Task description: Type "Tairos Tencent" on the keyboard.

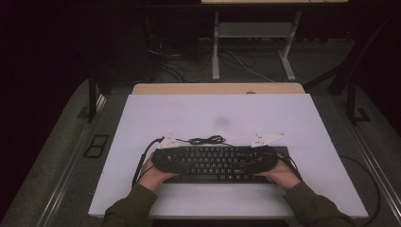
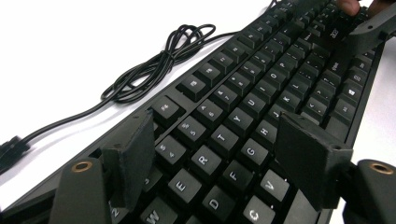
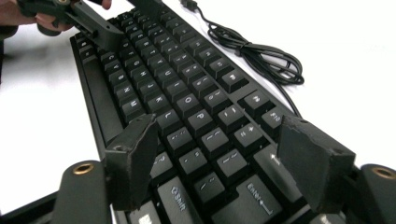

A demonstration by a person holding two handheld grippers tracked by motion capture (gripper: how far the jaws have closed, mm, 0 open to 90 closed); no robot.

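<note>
A black keyboard lies across the near part of the white table top. Its coiled black cable rests just behind it. My left gripper hovers over the keyboard's left end, and my right gripper hovers over its right end. In the left gripper view the left gripper stands open above the letter keys, with its pads off them. In the right gripper view the right gripper is open too, above the keys near Enter. Each gripper view shows the other gripper far off.
The cable bundle lies on bare white surface beside the keyboard, and its plug points away. A wooden edge borders the far side of the table top. Beyond it stand a desk frame and floor cables.
</note>
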